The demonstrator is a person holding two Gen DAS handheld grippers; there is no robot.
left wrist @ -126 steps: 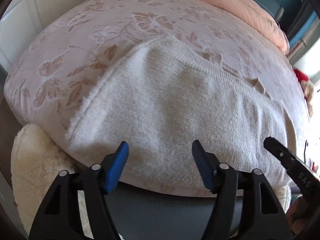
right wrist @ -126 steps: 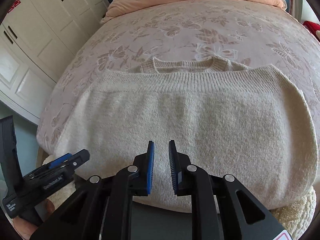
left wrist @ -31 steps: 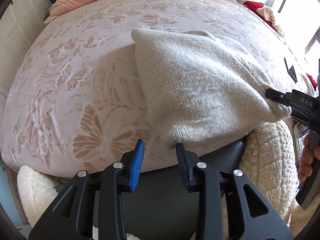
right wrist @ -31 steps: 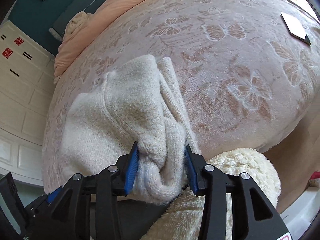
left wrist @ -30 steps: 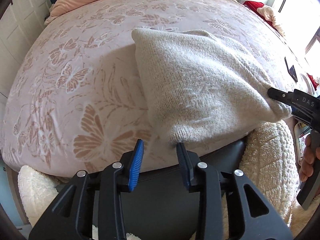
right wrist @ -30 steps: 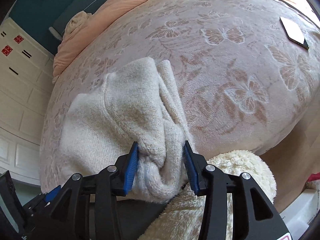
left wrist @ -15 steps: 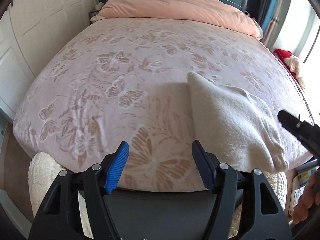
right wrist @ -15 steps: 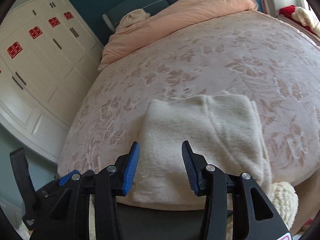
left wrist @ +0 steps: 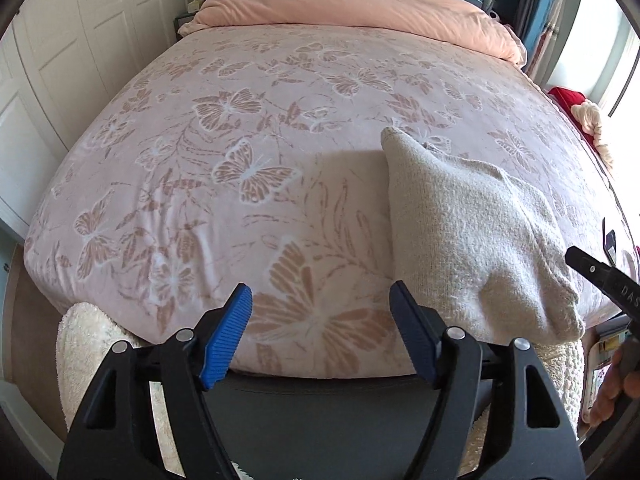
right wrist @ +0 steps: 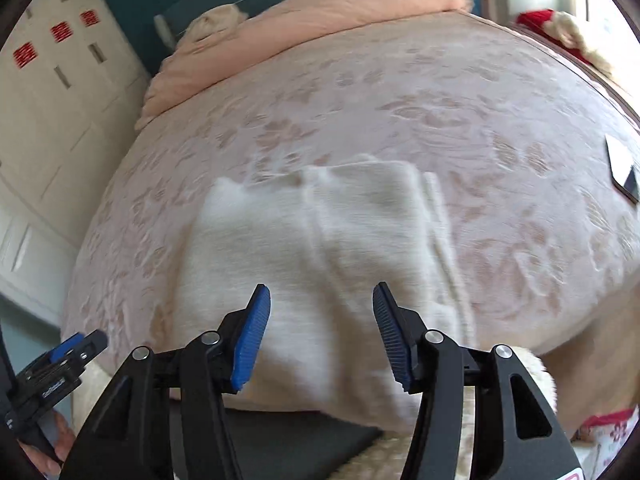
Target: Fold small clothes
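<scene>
A cream knitted sweater lies folded into a compact rectangle near the front edge of the bed; it also shows in the right wrist view. My left gripper is open and empty, hovering over the bedspread just left of the sweater. My right gripper is open and empty, held above the sweater's near end. The right gripper's tip shows at the right edge of the left wrist view. The left gripper shows at the lower left of the right wrist view.
The bed has a pink butterfly-patterned bedspread with a peach duvet bunched at the head. White wardrobe doors stand left. A phone lies on the bed at right. A fluffy cream rug lies below the bed's front edge.
The right gripper let go of the sweater's bunched end and opened wide. Both grippers pulled back from the bed; the left gripper opened wider. The folded sweater now rests free.
</scene>
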